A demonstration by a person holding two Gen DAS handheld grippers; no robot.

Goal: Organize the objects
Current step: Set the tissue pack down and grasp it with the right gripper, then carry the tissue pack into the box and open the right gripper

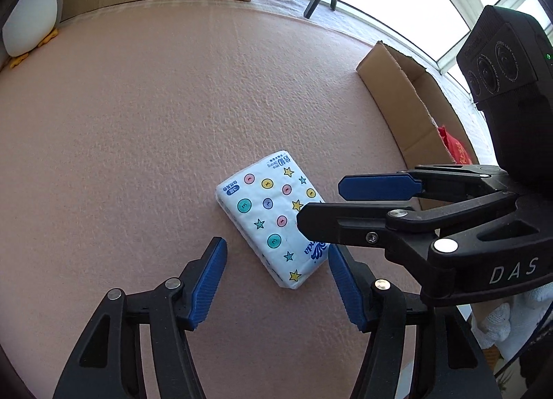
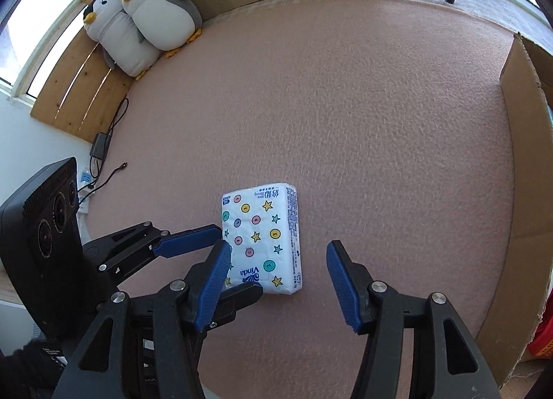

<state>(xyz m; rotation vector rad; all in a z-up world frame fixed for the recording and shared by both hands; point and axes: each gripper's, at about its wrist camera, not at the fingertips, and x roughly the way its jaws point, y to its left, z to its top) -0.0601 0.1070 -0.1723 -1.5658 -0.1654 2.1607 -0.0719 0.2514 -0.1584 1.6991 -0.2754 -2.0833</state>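
A white tissue pack (image 1: 273, 216) printed with coloured dots and stars lies flat on the pink mat (image 1: 138, 157). In the left wrist view my left gripper (image 1: 274, 248) hangs open just above the pack's near end, one blue pad on each side, neither pressing on it. My right gripper (image 1: 319, 205) comes in from the right with its fingers spread over the pack's right edge. In the right wrist view the tissue pack (image 2: 266, 240) lies between the fingers of the open right gripper (image 2: 278, 247). The left gripper (image 2: 238, 260) reaches in from the left at the pack's near left corner.
An open cardboard box (image 1: 408, 102) stands at the mat's right edge, with something red (image 1: 456, 150) inside; the box wall (image 2: 525, 157) is close on the right. Two plush penguins (image 2: 145, 22) lean on a wooden board at the back left. A power adapter (image 2: 100, 146) with cables lies off the left edge.
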